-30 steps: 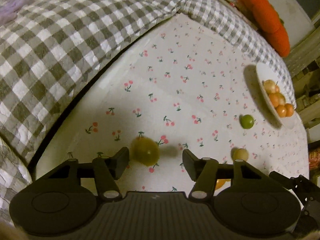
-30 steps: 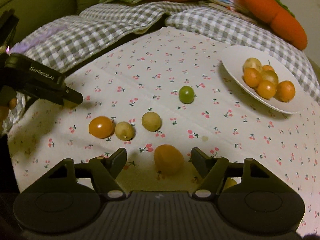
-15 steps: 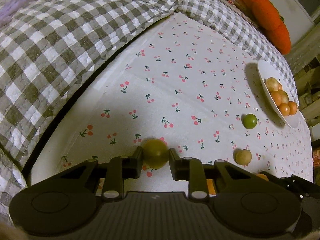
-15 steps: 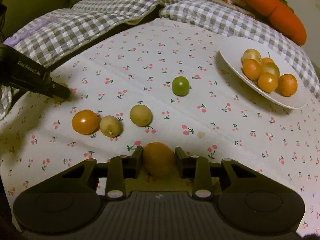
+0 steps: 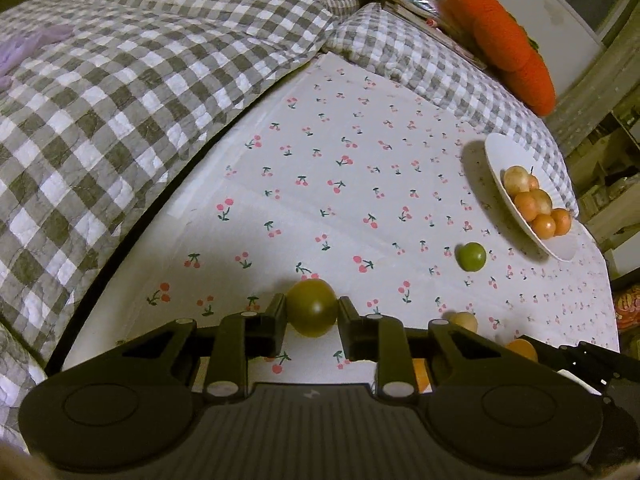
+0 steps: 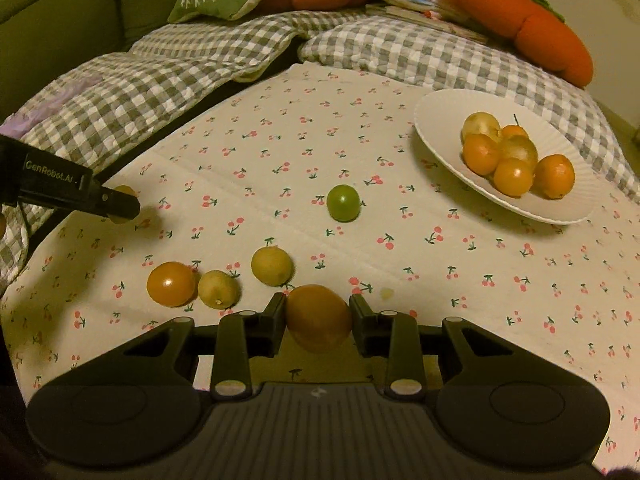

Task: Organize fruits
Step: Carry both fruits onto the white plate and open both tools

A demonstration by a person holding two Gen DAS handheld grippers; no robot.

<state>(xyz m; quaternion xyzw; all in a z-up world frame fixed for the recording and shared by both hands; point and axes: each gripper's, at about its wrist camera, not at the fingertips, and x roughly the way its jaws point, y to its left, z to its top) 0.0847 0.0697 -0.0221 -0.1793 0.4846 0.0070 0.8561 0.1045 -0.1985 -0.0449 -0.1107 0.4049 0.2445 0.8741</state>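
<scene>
Left wrist view shows the left gripper [image 5: 312, 314] squeezing a round olive-green fruit [image 5: 312, 308] low over the cherry cloth [image 5: 340, 184]. The right gripper [image 6: 318, 318], jaws just closed, pinches a smooth orange fruit [image 6: 319, 317]. Both fruits are round and slick, so they could pop out and roll off the soft cloth. The white plate [image 6: 440, 128], ridged at its rim, sits far off with more fruit.

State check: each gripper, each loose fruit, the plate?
left gripper: shut on olive-green fruit
right gripper: shut on orange fruit
green fruit: loose on cloth, alone
orange tomato: on cloth, touching pale yellow fruit
second yellow fruit: on cloth, apart
white plate: holds a pile of fruits, room left
</scene>
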